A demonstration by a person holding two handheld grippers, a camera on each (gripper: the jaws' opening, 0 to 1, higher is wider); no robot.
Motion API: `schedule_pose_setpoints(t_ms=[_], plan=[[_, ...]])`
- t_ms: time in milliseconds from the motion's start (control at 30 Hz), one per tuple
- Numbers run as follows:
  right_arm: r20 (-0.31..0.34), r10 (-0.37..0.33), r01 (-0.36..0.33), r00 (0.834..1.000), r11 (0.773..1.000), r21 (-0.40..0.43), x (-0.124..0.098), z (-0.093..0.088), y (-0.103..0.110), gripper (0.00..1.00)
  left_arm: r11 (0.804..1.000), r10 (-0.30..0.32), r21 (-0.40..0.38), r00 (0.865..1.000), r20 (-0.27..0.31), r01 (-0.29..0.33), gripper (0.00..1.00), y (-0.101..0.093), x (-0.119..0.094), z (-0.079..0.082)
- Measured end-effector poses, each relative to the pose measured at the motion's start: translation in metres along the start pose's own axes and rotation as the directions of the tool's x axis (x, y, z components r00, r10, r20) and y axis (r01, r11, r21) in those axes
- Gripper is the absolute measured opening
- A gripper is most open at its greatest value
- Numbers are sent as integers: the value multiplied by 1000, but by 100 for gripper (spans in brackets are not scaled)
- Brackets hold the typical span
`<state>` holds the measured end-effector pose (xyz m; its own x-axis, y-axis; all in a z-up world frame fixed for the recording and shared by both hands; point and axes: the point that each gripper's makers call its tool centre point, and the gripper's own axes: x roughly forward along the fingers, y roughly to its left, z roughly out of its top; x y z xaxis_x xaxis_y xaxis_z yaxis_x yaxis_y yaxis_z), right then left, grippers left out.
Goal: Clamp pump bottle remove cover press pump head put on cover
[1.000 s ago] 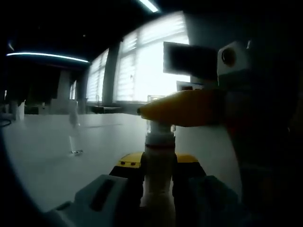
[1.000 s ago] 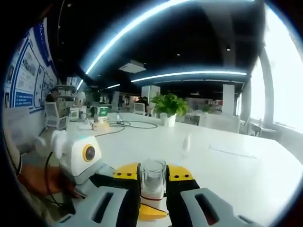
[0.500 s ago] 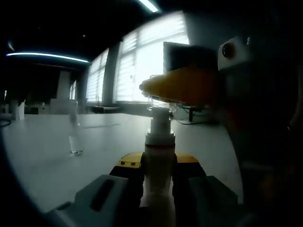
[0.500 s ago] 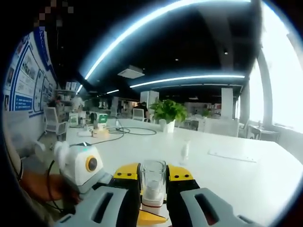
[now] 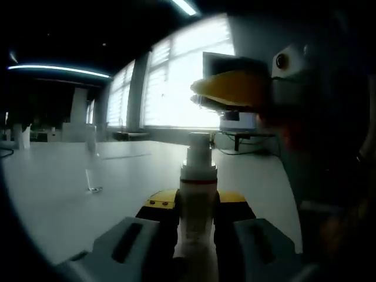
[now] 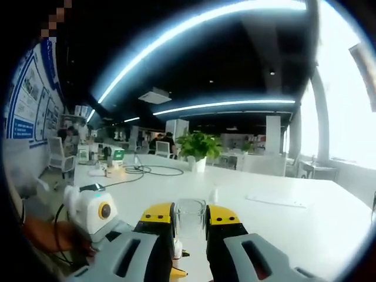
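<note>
My left gripper (image 5: 198, 202) is shut on a white pump bottle (image 5: 197, 220), which stands upright between its jaws. The bare pump head (image 5: 198, 148) rises above a red ring on the bottle's neck. In the left gripper view my right gripper (image 5: 232, 89) hangs above and to the right of the pump head, apart from it, with a yellow jaw showing. In the right gripper view the right gripper (image 6: 189, 212) is shut on the clear cover (image 6: 189, 220). Below the cover a bit of the white pump head (image 6: 177, 249) shows.
A wide white table (image 6: 282, 223) stretches ahead. A small clear bottle (image 5: 92, 167) stands on it to the left, also seen far off as a small clear bottle (image 6: 214, 194). A potted plant (image 6: 198, 147), cables (image 6: 147, 170) and a dark monitor (image 5: 226, 67) lie further off.
My right gripper has lifted the clear cover up off the pump head and away to the right. The pump head now stands bare. The left gripper and bottle have stayed still.
</note>
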<state>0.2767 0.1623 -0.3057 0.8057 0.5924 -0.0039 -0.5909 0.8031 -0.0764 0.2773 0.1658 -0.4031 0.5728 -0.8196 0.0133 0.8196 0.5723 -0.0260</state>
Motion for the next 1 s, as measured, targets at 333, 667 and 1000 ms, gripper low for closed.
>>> schedule_pose_setpoints(t_ms=[333,667,1000], plan=[[-14,-67,67,998,998,-5,-9,-9,-24,16,1000,1,1,1000,1,-1,13,-1,0,0],[-43,-108,108,993,994,3,-13,-27,-40,16,1000,2,5,1000,1,-2,13,-1,0,0],[-87,-151,152,985,988,9,-12,-52,-58,16,1000,3,7,1000,1,-3,13,-2,0,1]])
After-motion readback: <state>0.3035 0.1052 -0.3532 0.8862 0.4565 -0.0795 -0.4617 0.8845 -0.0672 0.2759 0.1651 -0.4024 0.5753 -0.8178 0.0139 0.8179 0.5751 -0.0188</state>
